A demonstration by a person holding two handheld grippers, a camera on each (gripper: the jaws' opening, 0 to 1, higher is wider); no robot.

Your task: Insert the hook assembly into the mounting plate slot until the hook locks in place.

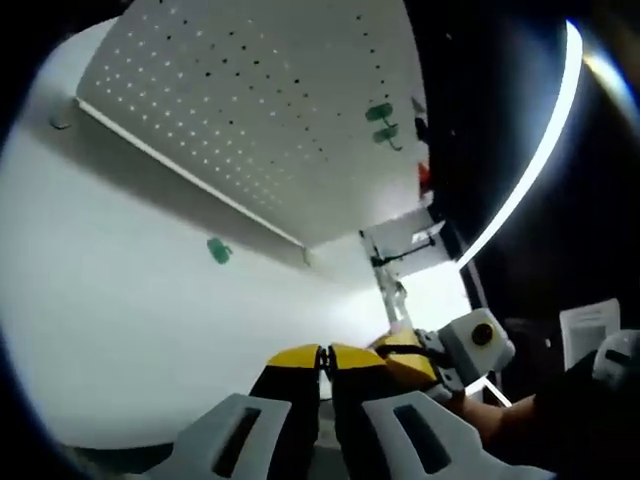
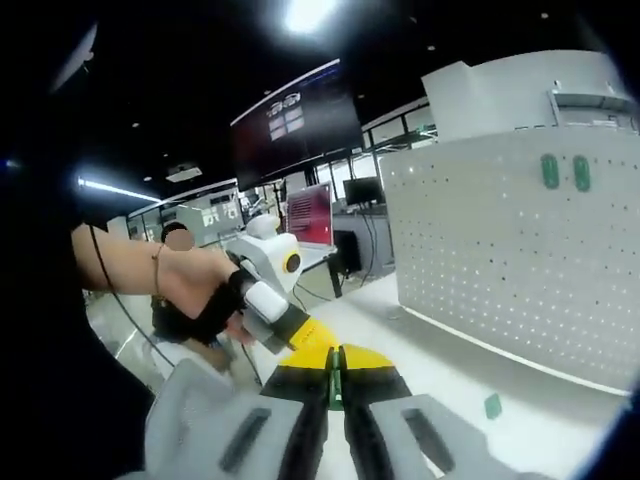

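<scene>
A white pegboard plate (image 1: 250, 110) stands upright on the white table (image 1: 120, 330). Two green hooks (image 1: 383, 122) hang near its top corner, seen in the right gripper view as a pair (image 2: 565, 172) on the same board (image 2: 520, 270). One loose green hook (image 1: 219, 250) lies on the table before the board's foot, small and low in the right gripper view (image 2: 492, 405). My left gripper (image 1: 325, 360) is shut and empty, well short of the loose hook. My right gripper (image 2: 335, 365) is shut and empty too. Both grippers sit close together, yellow tips nearly touching (image 1: 402, 347) (image 2: 308, 335).
A metal bracket stand (image 1: 400, 255) props the board at its side edge. A person's hand (image 2: 195, 290) holds the left gripper. Behind are a red-screened laptop (image 2: 310, 215), monitors and a dark hall. The table edge (image 1: 470, 300) runs just right of the stand.
</scene>
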